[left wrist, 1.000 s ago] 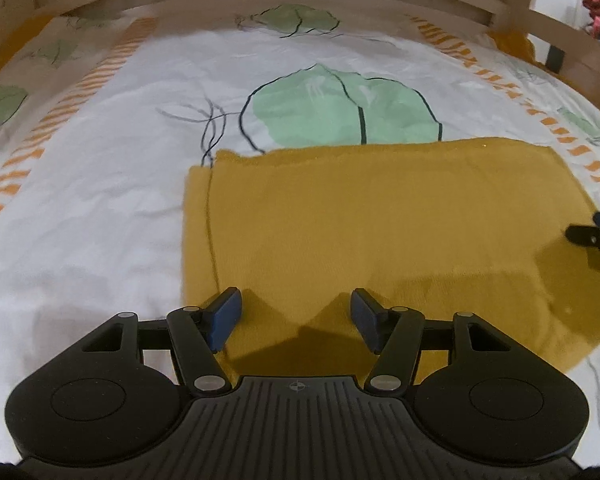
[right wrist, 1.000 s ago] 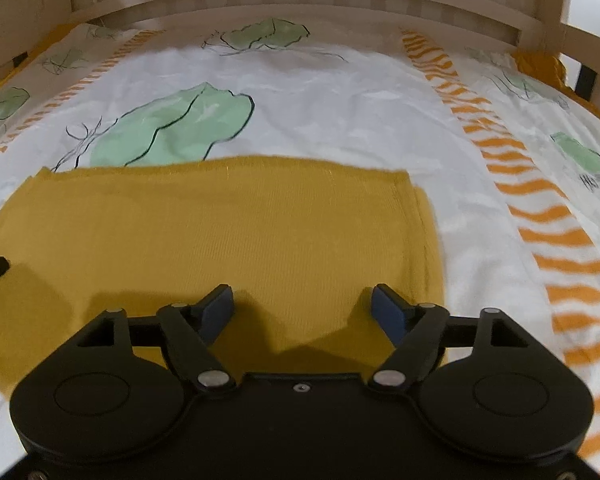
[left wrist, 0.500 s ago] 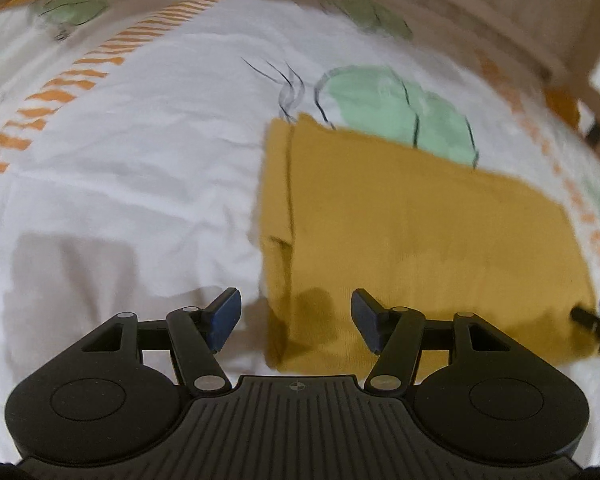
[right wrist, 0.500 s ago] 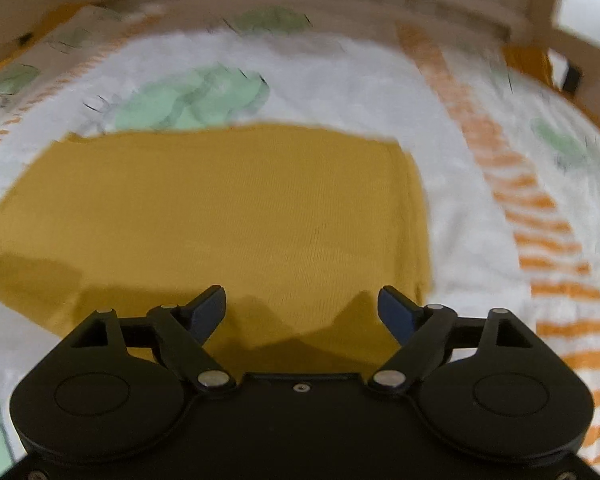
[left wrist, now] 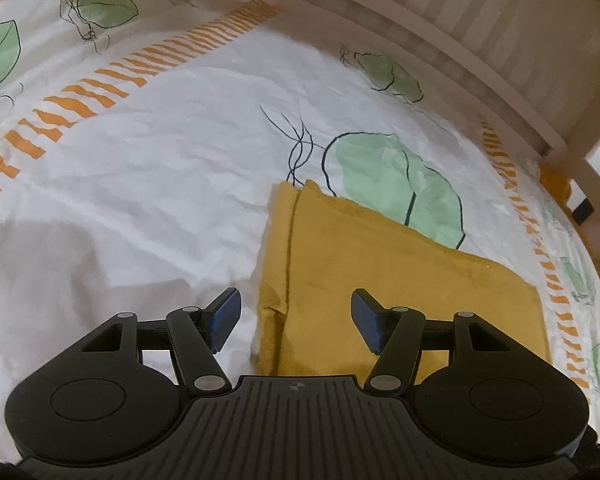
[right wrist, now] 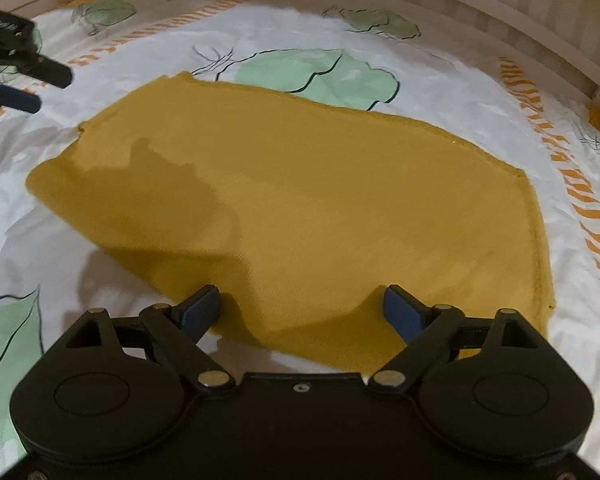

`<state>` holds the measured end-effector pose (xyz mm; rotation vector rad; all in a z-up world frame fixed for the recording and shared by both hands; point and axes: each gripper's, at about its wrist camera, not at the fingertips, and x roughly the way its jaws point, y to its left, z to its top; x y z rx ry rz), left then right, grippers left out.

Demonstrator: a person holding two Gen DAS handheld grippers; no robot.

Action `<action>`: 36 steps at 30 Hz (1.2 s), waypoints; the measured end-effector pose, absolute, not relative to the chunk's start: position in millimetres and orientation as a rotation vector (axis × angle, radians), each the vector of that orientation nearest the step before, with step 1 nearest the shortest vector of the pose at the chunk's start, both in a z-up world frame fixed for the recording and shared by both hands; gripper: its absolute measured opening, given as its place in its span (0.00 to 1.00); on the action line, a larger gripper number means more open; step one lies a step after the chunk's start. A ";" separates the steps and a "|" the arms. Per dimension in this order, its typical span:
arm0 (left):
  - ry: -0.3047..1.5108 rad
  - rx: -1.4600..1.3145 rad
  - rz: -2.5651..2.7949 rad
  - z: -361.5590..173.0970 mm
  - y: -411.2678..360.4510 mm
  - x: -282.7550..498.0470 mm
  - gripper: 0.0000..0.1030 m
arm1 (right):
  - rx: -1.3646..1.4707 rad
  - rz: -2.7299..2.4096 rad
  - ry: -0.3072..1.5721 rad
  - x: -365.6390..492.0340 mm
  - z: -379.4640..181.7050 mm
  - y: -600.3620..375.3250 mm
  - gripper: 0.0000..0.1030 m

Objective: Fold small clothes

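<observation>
The mustard-yellow cloth (right wrist: 300,200) lies flat on the bedsheet (left wrist: 140,200), a white sheet printed with green leaves and orange dashed stripes. In the right wrist view the cloth fills the centre of the frame, with a hemmed edge running down its right side. In the left wrist view it occupies the lower right of centre, its hemmed left edge running down between the fingertips.

Left gripper (left wrist: 296,316): jaws apart, nothing between the pads; it hovers over the cloth's left edge, one blue pad over bare sheet, the other over cloth. No contact is visible.

Right gripper (right wrist: 302,312): jaws stand wide and have just been opening further; cloth shows beneath the gap, but the pads do not press on it.

A wooden slatted bed frame (left wrist: 480,40) curves across the upper right of the left wrist view.
</observation>
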<state>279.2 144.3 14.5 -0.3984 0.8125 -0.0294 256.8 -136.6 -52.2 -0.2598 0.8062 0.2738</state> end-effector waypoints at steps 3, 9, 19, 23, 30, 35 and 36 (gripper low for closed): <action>0.816 -0.389 -0.060 15.1 135.3 279.4 0.57 | -0.226 0.287 0.827 257.0 -51.3 -139.6 0.88; 0.810 -0.356 -0.109 18.8 118.7 279.0 0.57 | -0.063 0.334 0.808 263.7 -29.8 -166.0 0.88; 0.834 -0.311 -0.136 12.8 99.6 281.5 0.57 | 0.357 0.044 0.748 290.2 -17.5 -288.9 0.89; 0.857 -0.290 -0.149 6.9 88.7 283.5 0.57 | 0.469 0.022 0.801 297.8 -33.9 -316.5 0.90; 0.898 -0.263 -0.164 -3.8 74.2 287.5 0.57 | 0.629 0.071 0.829 305.8 -59.5 -333.8 1.00; 0.924 -0.256 -0.158 -11.3 66.6 290.8 0.57 | 0.654 0.110 0.820 310.4 -63.4 -333.7 1.00; 0.929 -0.254 -0.154 -12.6 65.1 290.9 0.57 | 0.668 0.118 0.814 311.0 -64.2 -335.1 1.00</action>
